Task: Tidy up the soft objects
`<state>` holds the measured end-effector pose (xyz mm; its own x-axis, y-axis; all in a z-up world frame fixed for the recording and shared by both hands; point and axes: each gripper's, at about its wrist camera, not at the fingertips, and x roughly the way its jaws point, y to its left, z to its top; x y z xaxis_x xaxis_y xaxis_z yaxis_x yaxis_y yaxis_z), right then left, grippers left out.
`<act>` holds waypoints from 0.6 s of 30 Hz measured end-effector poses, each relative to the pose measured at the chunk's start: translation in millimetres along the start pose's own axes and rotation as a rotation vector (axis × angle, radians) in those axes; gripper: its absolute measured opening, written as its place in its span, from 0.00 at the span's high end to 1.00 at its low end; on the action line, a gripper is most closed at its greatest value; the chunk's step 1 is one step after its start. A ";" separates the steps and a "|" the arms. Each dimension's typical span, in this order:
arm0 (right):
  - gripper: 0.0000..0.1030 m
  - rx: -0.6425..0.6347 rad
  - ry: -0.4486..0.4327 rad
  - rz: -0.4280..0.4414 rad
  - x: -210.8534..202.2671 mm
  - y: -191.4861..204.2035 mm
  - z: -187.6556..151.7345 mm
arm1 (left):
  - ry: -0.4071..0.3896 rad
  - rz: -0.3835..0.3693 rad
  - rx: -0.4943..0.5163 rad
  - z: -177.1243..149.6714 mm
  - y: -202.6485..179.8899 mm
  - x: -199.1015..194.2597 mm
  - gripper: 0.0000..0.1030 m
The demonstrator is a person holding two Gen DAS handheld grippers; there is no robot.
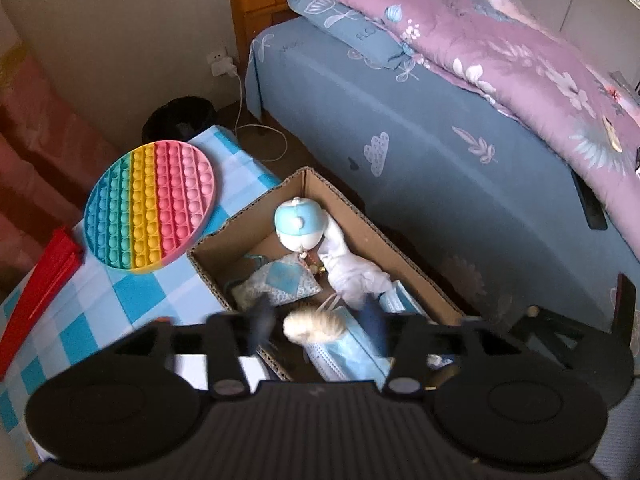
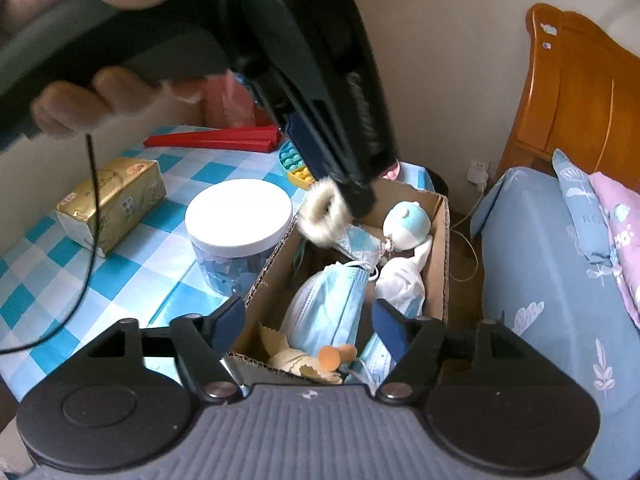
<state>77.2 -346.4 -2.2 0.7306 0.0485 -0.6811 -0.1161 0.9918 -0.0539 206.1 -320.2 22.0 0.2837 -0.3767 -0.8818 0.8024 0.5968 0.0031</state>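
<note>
An open cardboard box (image 1: 352,204) (image 2: 442,240) stands at the table's edge beside the bed. In it lie a plush doll with a blue cap (image 1: 298,226) (image 2: 408,222), a white cloth (image 1: 352,268), a patterned pouch (image 1: 280,280), blue face masks (image 2: 332,304) and a yellow-orange plush (image 2: 304,360). My left gripper (image 1: 318,320) (image 2: 344,192) hangs over the box, jaws apart. A fluffy cream scrunchie (image 1: 314,324) (image 2: 320,212) is between its fingers with a gap on each side. My right gripper (image 2: 308,318) is open above the box's near end, gripping nothing.
On the blue checked tablecloth (image 2: 140,260) are a rainbow bubble mat (image 1: 152,204), a red strip (image 1: 40,288), a white-lidded jar (image 2: 238,208) against the box and a gold tissue pack (image 2: 112,200). A bed (image 1: 440,140) lies right, a black bin (image 1: 180,120) behind.
</note>
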 end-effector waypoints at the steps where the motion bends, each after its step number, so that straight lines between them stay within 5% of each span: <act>1: 0.14 0.006 0.001 0.004 -1.5 -0.4 -0.2 | -0.017 0.005 -0.004 -2.8 0.8 -1.6 0.24; 8: 0.01 0.065 0.020 -0.004 -16.6 2.1 0.9 | -0.152 0.139 -0.033 -39.1 5.3 -30.0 0.08; 18: 0.01 0.220 0.222 -0.185 -20.1 13.1 -19.9 | -0.265 0.379 -0.169 -127.7 0.9 -68.3 0.07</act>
<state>47.6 -336.7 -3.7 0.5587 -0.1375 -0.8179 0.1696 0.9843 -0.0497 120.4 -203.5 22.1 0.6803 -0.2650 -0.6833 0.5269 0.8249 0.2046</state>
